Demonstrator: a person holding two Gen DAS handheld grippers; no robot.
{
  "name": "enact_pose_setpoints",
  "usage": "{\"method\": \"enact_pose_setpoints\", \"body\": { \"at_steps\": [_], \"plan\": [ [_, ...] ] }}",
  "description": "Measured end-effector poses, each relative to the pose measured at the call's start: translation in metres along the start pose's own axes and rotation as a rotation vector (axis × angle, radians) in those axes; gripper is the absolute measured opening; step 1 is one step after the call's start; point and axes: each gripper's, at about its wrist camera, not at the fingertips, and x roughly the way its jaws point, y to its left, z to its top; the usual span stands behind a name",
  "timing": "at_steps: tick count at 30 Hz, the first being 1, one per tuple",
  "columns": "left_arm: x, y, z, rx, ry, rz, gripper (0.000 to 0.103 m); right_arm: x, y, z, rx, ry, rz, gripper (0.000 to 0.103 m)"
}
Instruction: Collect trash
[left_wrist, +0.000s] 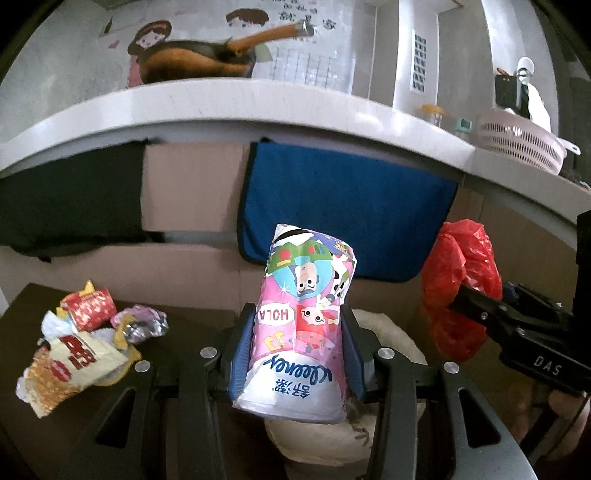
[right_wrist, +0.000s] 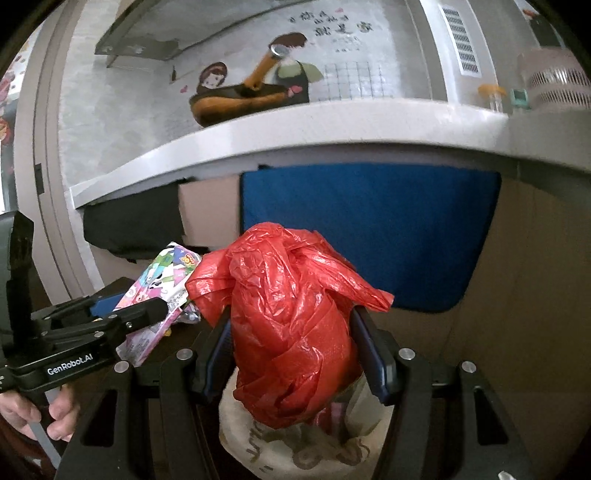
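My left gripper (left_wrist: 297, 328) is shut on a pink Kleenex tissue pack (left_wrist: 303, 325) with cartoon print, held upright above a cream-coloured cloth bag (left_wrist: 391, 332). The right gripper (right_wrist: 291, 343) is shut on a crumpled red plastic bag (right_wrist: 291, 325), also over the cream bag (right_wrist: 295, 450). In the left wrist view the red bag (left_wrist: 458, 284) and right gripper hang at the right. The tissue pack (right_wrist: 159, 291) and left gripper show at the left of the right wrist view. A pile of crumpled wrappers (left_wrist: 85, 343) lies on the dark table (left_wrist: 177, 354) at the left.
A grey counter edge (left_wrist: 258, 107) runs overhead with a brown pan (left_wrist: 199, 62) and a pink colander (left_wrist: 521, 140) on it. A blue cloth (left_wrist: 343, 214) and a black cloth (left_wrist: 70, 199) hang over cardboard behind. A hand (right_wrist: 55, 417) grips the left tool.
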Motion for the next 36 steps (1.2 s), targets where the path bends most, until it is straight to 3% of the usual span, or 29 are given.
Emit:
{"method": "enact_pose_setpoints", "body": {
  "at_steps": [21, 36],
  "plan": [
    [0.075, 0.004, -0.030, -0.017, 0.138, -0.018, 0.044, 0.066, -0.043, -0.047, 0.111, 0.143, 0.002, 0.058],
    [0.102, 0.002, -0.036, -0.035, 0.195, -0.064, 0.044, 0.092, -0.053, -0.051, 0.132, 0.178, -0.021, 0.059]
  ]
}}
